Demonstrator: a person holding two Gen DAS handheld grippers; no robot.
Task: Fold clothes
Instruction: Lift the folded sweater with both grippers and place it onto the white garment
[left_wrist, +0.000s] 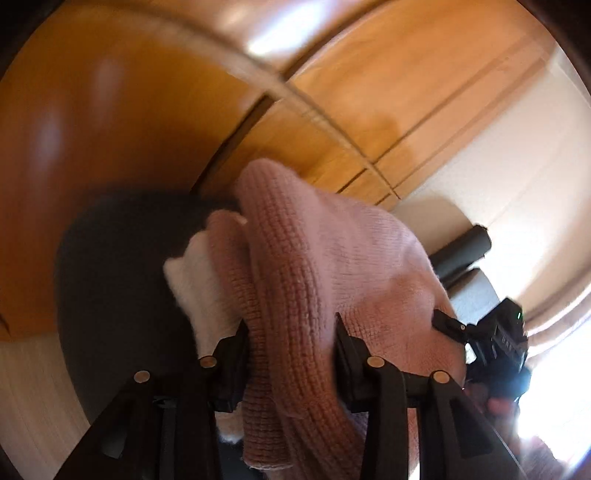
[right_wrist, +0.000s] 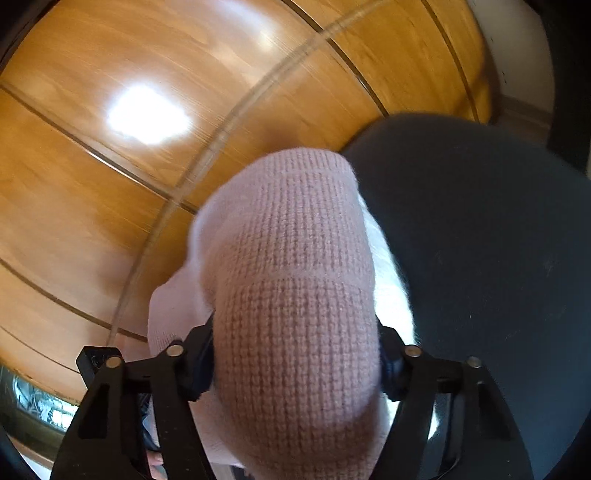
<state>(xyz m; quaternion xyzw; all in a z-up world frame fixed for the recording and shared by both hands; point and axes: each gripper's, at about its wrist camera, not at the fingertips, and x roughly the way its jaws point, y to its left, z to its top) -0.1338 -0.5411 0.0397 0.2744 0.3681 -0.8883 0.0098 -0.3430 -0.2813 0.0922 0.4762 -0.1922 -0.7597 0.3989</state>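
A pink knit sweater (left_wrist: 325, 266) with a white fluffy part (left_wrist: 199, 284) is bunched up and lifted in front of both cameras. My left gripper (left_wrist: 291, 332) is shut on a thick fold of it. In the right wrist view the same pink sweater (right_wrist: 295, 295) fills the gap of my right gripper (right_wrist: 295, 332), which is shut on it; a white fluffy edge (right_wrist: 391, 280) shows to the right. From the left wrist view the right gripper (left_wrist: 491, 347) appears at the sweater's far right end, with a hand (left_wrist: 498, 406) below it. Both views are motion-blurred.
A dark grey round seat (left_wrist: 122, 295) lies below the sweater, also on the right in the right wrist view as the dark seat (right_wrist: 498, 258). Glossy wooden cabinet doors (right_wrist: 110, 184) stand behind. A pale wall (left_wrist: 517, 166) and bright curtain (left_wrist: 561, 332) are at the right.
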